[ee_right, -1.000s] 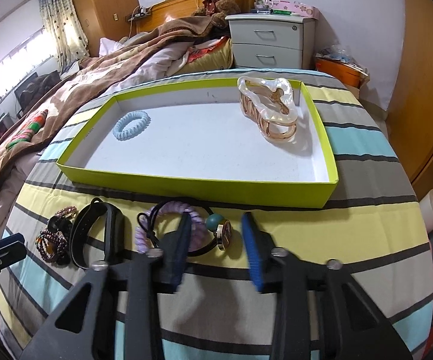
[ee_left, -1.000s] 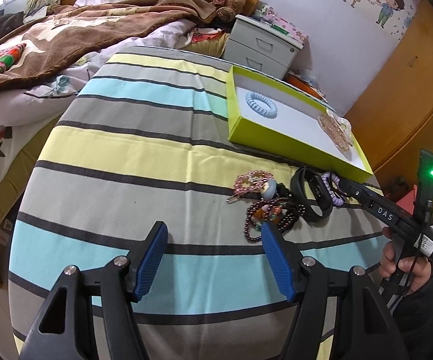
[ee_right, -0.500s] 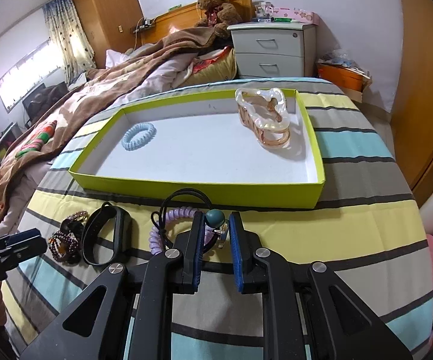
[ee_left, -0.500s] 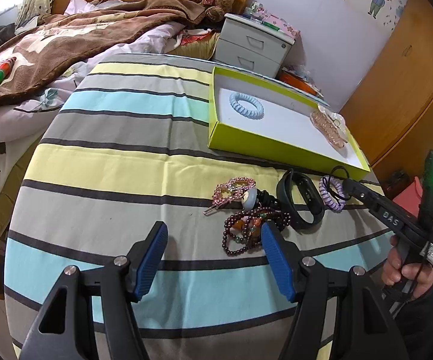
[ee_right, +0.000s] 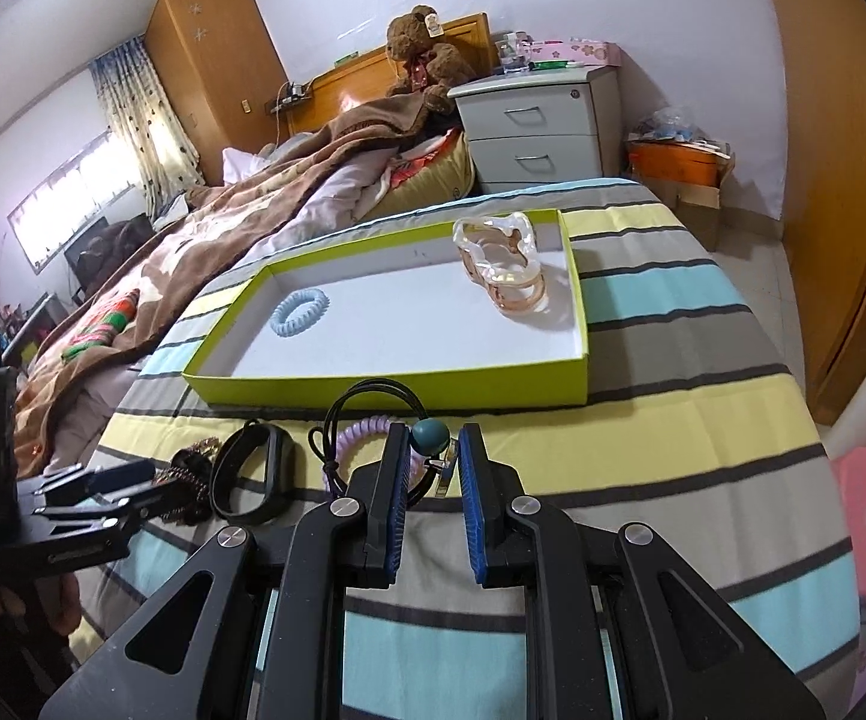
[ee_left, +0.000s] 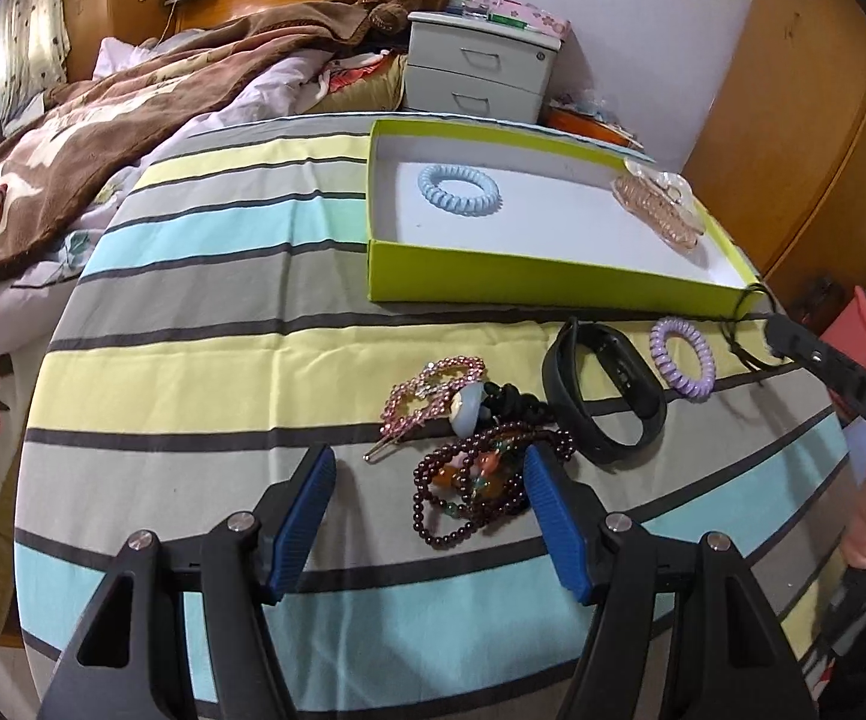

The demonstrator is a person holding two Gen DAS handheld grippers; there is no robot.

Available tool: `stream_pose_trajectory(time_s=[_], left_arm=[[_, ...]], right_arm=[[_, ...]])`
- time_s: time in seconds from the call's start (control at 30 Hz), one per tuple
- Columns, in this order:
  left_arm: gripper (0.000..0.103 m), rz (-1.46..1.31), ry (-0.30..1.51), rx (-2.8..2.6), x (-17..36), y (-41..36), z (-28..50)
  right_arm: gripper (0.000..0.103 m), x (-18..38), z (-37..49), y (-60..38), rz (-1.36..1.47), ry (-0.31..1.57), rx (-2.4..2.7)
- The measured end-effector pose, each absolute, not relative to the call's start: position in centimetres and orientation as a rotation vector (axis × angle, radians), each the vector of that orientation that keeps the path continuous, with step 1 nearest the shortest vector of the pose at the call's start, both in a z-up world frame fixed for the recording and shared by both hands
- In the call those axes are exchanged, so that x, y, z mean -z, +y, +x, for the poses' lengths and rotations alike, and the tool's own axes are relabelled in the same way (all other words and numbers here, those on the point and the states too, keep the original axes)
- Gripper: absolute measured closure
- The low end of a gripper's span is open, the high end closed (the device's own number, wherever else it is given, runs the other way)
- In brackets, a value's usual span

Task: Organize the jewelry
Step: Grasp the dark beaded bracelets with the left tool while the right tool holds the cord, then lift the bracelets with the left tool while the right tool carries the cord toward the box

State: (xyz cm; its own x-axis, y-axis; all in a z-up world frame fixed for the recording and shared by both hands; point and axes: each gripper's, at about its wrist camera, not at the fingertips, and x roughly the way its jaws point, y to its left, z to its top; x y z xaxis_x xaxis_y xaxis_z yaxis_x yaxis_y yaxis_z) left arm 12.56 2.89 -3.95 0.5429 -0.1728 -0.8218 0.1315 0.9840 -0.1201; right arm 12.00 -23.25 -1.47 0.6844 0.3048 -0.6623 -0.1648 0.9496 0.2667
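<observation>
- green tray (ee_right: 385, 385) on striped cloth (ee_left: 205, 312) — holds blue coil hair tie (ee_right: 300, 313) and clear-pink hair claw (ee_right: 502, 267), well apart
- right gripper (ee_right: 428, 450) clamped on black cord necklace (ee_right: 373, 402), teal bead (ee_right: 430, 433) between the pads; jaws narrow
- left gripper (ee_left: 427, 480) jaws wide, nothing held — dark bead bracelet (ee_left: 463, 492) lies between its tips
- black band (ee_left: 604, 396), purple coil tie (ee_left: 682, 357) beside tray's near wall

The right gripper (ee_right: 430, 453) fingers hide part of the black cord necklace (ee_right: 373, 402) and its pendant. Whether the pads press it cannot be told.
</observation>
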Motion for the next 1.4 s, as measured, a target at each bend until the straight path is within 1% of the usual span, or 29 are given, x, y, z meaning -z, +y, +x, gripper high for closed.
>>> stream_pose_trajectory(time_s=[0.1, 0.2, 0.27, 0.33, 0.37, 0.43, 0.47, 0.53, 0.63, 0.9, 1.2, 1.27, 1.33, 1.37, 1.4], left_arm=[[0.035, 0.008, 0.955, 0.164, 3.8, 2.2, 12.7], [0.036, 0.001, 0.958, 0.163, 3.8, 2.1, 12.9], [0.038, -0.023, 0.961, 0.169, 3.9, 2.2, 12.9], [0.054, -0.06, 0.965, 0.207, 3.9, 2.4, 12.7], [0.057, -0.063, 0.965, 0.216, 3.8, 2.4, 12.6], [0.067, -0.052, 0.96, 0.222, 3.7, 2.0, 12.4], [0.069, -0.044, 0.957, 0.226, 3.7, 1.8, 12.3], [0.08, -0.038, 0.953, 0.218, 3.6, 1.6, 12.1], [0.087, -0.049, 0.948, 0.223, 3.4, 1.7, 11.5], [0.091, -0.062, 0.936, 0.296, 2.7, 1.2, 8.9], [0.091, 0.015, 0.967, 0.409, 2.8, -0.9, 6.6], [0.081, 0.021, 0.942, 0.391, 2.4, -0.6, 6.8], [0.052, 0.032, 0.924, 0.382, 1.9, -0.4, 7.0], [0.048, 0.042, 0.915, 0.384, 1.7, -0.4, 7.0], [0.047, 0.064, 0.916, 0.401, 1.7, -0.6, 7.0]], right_arm=[[0.086, 1.5, 11.9, -23.3, 0.203, 0.773, -0.269], [0.086, 1.5, 11.8, -23.3, 0.203, 0.773, -0.272], [0.086, 1.5, 11.7, -23.2, 0.202, 0.772, -0.274], [0.086, 1.6, 11.7, -23.2, 0.203, 0.774, -0.273], [0.086, 1.6, 11.7, -23.3, 0.204, 0.774, -0.273], [0.086, 1.6, 11.7, -23.2, 0.203, 0.772, -0.271], [0.086, 1.6, 11.7, -23.2, 0.202, 0.771, -0.27], [0.086, 1.6, 11.6, -23.2, 0.203, 0.772, -0.27], [0.086, 1.6, 11.6, -23.3, 0.203, 0.771, -0.27], [0.086, 1.5, 11.0, -23.2, 0.206, 0.761, -0.276], [0.086, 1.4, 10.5, -23.6, 0.217, 0.754, -0.276], [0.086, 1.4, 10.5, -23.7, 0.216, 0.753, -0.275], [0.086, 1.4, 10.5, -23.7, 0.217, 0.755, -0.275], [0.086, 1.4, 10.6, -23.8, 0.219, 0.756, -0.273], [0.086, 1.4, 10.5, -23.7, 0.222, 0.755, -0.273]])
